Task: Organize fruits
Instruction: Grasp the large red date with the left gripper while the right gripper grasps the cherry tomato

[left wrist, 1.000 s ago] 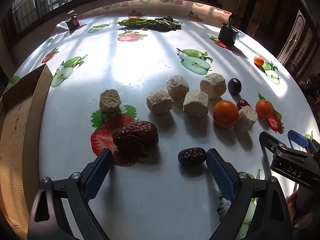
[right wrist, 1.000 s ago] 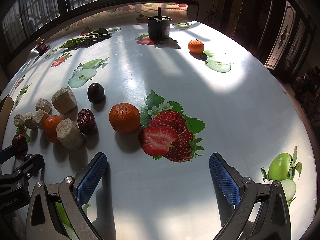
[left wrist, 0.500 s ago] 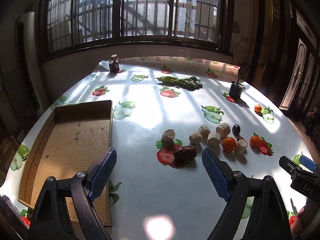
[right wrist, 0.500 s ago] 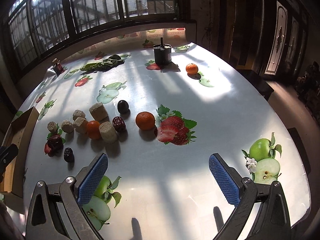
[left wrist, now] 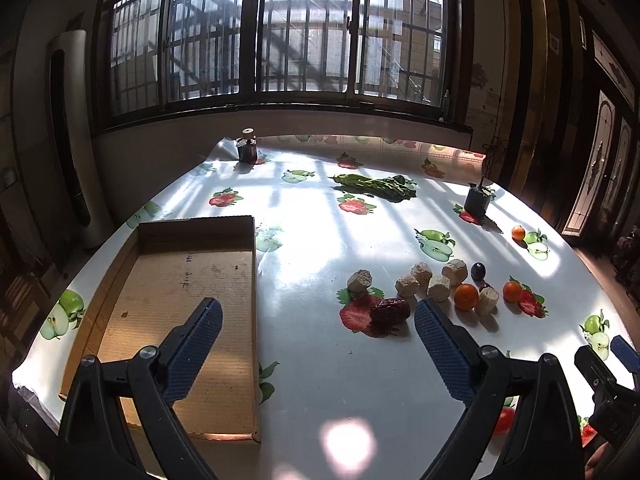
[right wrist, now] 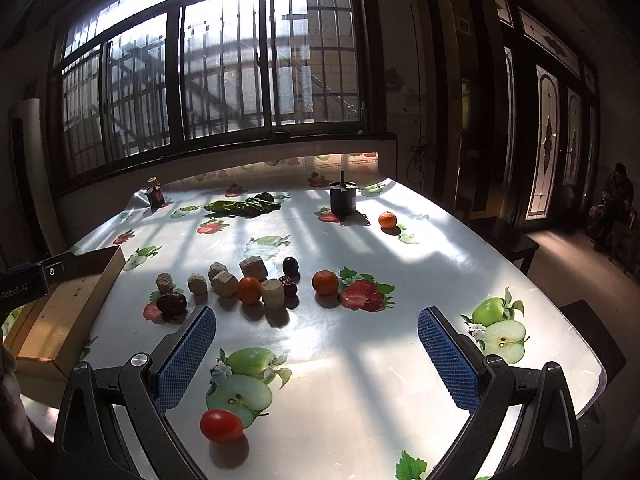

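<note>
Both grippers were held above a round counter (left wrist: 320, 360) covered with a glossy fruit-print cloth. The left gripper (left wrist: 316, 332) was spread wide with nothing between its blue pads; the right gripper (right wrist: 316, 338) was likewise released and carried nothing.

A shallow cardboard box (left wrist: 180, 300) lay at the left side of the counter, its floor bare; the left finger of the left gripper hung over it. To its right, a large dried date (left wrist: 390, 310) rested on a printed strawberry, near the inner edge of the right finger.

Behind the date stood a loose cluster: six beige cork-like cylindrical blocks (left wrist: 438, 288), a tangerine (left wrist: 466, 296) touching the nearest block, a second tangerine (left wrist: 512, 291) to the right, a dark plum (left wrist: 478, 270) at the rear, and a small red date (right wrist: 288, 285) between them. A third tangerine (right wrist: 387, 220) sat well apart, near a dark cup (right wrist: 343, 199).

In the right wrist view a red cherry tomato (right wrist: 221, 426) lay close to the camera on a printed apple, between the gripper's fingers but well below the pads.

At the far edge were a bundle of leafy greens (left wrist: 376, 186) and a small dark bottle (left wrist: 248, 150), before a barred window (left wrist: 280, 32).
</note>
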`<action>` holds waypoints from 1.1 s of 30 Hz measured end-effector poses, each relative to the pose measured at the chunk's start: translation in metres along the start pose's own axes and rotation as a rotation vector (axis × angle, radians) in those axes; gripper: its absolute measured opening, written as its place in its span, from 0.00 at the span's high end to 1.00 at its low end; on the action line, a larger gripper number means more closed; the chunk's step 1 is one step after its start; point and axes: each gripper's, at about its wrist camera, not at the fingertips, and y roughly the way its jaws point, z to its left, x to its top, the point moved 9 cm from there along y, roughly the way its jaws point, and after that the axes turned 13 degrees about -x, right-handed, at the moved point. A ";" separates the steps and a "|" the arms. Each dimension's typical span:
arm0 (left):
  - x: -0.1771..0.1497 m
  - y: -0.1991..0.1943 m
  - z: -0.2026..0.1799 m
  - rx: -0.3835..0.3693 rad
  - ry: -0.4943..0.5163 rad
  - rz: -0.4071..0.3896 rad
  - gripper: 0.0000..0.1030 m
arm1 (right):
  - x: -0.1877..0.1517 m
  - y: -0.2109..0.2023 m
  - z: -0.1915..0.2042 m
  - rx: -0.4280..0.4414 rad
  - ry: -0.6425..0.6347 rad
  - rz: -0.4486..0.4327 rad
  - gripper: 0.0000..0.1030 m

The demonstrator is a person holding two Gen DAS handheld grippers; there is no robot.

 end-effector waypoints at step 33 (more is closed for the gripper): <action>-0.050 0.164 -0.048 -0.213 0.073 0.416 0.47 | -0.086 0.033 0.080 0.347 -0.238 0.448 0.48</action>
